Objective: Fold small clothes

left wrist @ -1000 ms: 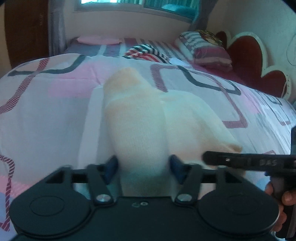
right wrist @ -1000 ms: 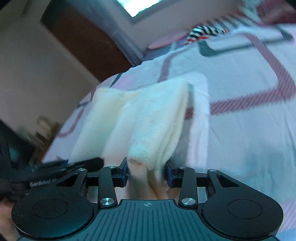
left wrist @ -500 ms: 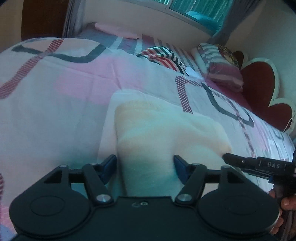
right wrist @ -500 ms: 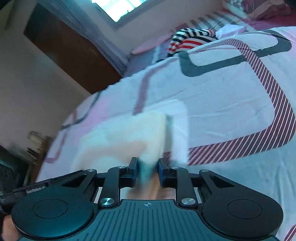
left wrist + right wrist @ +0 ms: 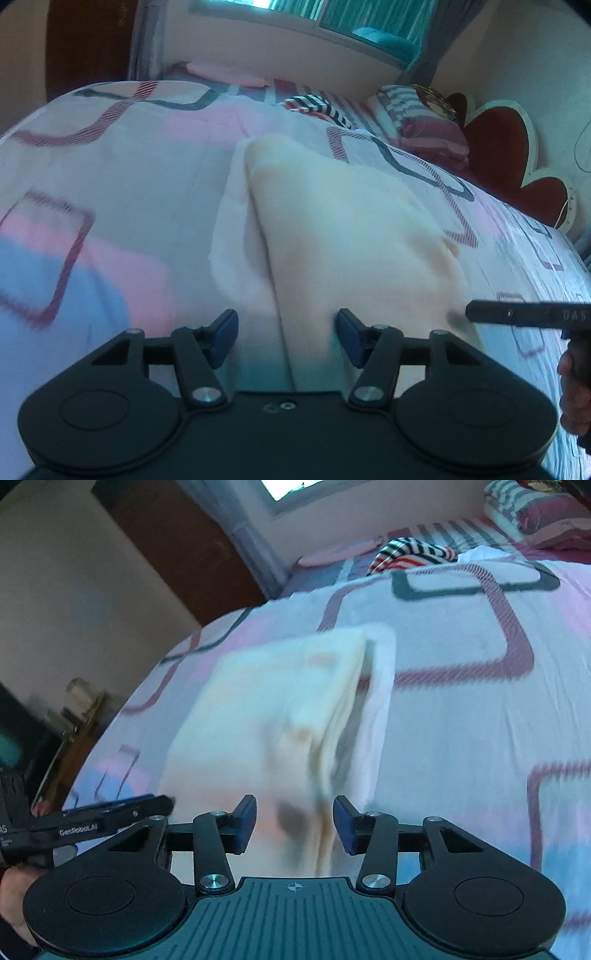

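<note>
A small cream garment (image 5: 351, 236) lies folded flat on the bed's patterned cover (image 5: 110, 192), partly over a white cloth (image 5: 236, 236). My left gripper (image 5: 284, 338) is open, its blue pads on either side of the garment's near edge. My right gripper (image 5: 293, 821) is open too, over the garment's (image 5: 266, 709) near right corner. Each gripper shows in the other's view, the right one (image 5: 524, 314) at the garment's right edge, the left one (image 5: 96, 819) at its left.
A striped garment (image 5: 321, 109) lies further up the bed, with a folded pile of striped bedding (image 5: 417, 118) by the red heart-shaped headboard (image 5: 498, 155). A window is beyond. A dark wooden door (image 5: 177, 542) and a bedside stand (image 5: 74, 716) are at the left.
Both grippers lowered the folded garment onto the bed and opened, letting it go. It now lies flat, and both grippers have drawn back a little.
</note>
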{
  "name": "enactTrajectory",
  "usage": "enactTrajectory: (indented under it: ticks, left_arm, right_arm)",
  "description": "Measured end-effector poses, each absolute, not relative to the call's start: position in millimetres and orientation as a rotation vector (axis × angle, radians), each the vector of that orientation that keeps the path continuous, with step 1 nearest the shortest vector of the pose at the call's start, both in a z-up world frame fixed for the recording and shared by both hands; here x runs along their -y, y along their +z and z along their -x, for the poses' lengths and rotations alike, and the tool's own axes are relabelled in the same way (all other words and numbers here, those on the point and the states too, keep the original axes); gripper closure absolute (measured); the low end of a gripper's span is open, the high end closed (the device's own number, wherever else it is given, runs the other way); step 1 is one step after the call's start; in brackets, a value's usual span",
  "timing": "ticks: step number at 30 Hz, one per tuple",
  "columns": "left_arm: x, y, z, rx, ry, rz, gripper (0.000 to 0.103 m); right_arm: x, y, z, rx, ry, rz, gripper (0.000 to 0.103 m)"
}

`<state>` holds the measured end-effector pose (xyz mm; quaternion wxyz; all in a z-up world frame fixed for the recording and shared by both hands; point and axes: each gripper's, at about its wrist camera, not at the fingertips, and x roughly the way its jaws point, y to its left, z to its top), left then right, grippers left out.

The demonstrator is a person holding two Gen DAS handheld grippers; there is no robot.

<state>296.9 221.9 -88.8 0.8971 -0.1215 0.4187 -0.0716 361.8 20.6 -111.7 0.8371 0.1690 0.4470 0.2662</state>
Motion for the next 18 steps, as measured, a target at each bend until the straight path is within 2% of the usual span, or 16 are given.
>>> enactTrajectory:
  ticks: [2, 3, 4, 5, 6, 11, 18]
  left_arm:
    - [-222, -94, -285, -0.880, -0.143, 0.286, 0.046]
    - [-222, -96, -282, -0.887, -0.132, 0.290, 0.045]
    - [-221, -97, -281, -0.893, -0.125, 0.291, 0.045]
    - [-221, -96, -280, -0.891, -0.122, 0.293, 0.045]
    - [-219, -93, -277, -0.886, -0.121, 0.292, 0.047]
    - [-205, -99, -269, -0.898, -0.093, 0.179, 0.040]
    - [-184, -93, -246, -0.913, -0.045, 0.061, 0.040]
  right_arm:
    - [-28, -115, -348, -0.949, 0.571, -0.327, 0.058]
    - [-33, -117, -343, -0.957, 0.559, -0.295, 0.063]
    - [-38, -117, -337, -0.955, 0.537, -0.246, 0.093]
    - [-43, -121, -335, -0.954, 0.507, -0.179, 0.098]
    - [-41, -122, -332, -0.948, 0.481, -0.164, 0.098]
    - [-45, -123, -323, -0.954, 0.414, -0.117, 0.098]
    - [-41, -123, -313, -0.978, 0.367, -0.161, 0.095]
